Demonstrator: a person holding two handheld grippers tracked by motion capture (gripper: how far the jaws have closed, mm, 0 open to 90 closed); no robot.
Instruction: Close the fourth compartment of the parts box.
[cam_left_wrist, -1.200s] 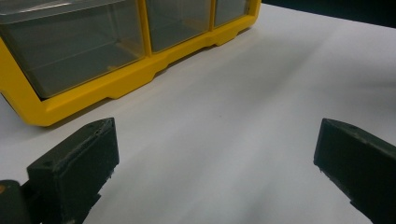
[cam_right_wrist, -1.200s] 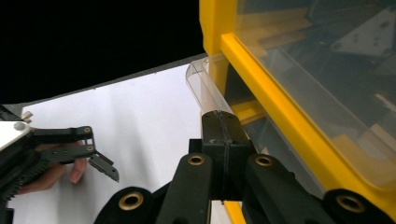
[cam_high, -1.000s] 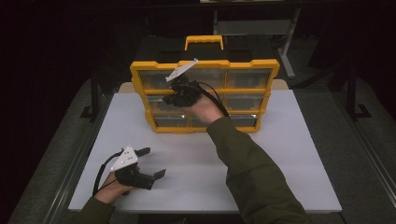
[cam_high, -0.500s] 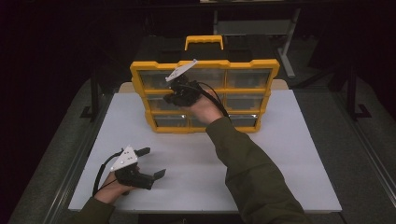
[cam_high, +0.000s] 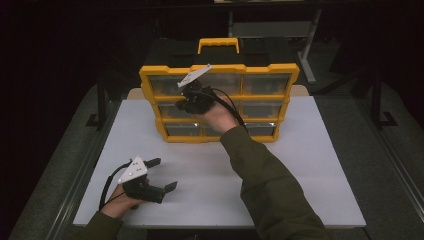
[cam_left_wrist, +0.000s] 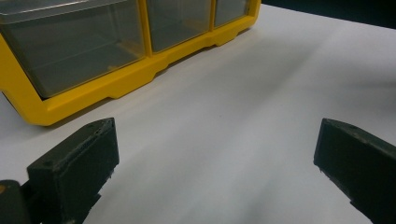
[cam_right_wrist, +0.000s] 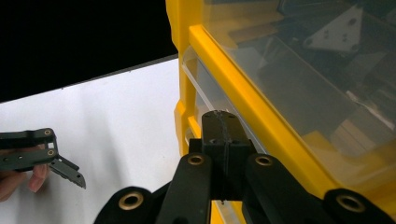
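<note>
- On the far half of the white table (cam_high: 300, 170): one yellow organizer case (cam_high: 220, 70), standing upright, one yellow carry handle (cam_high: 218, 44) on top.
- Case front: clear-fronted drawers in 3 rows, 2 drawers in the top row; the right gripper and hand cover part of the lower rows, so can't give a total.
- Right gripper (cam_high: 186, 103): jaws pressed together, tips at the left drawer of the middle row (cam_high: 170, 111). Right gripper view has the closed tips (cam_right_wrist: 223, 135) against the drawer's clear front edge, just under a yellow divider. Can't tell whether anything is pinched between them.
- Left gripper (cam_high: 165, 175): near-left on the table, well apart from the case, jaws spread wide with nothing between. Left gripper view shows 2 black jaws over bare table and the case's bottom row (cam_left_wrist: 93, 51) beyond.
- One hand per gripper; 1 green sleeve (cam_high: 270, 185) reaching in from the near right.
</note>
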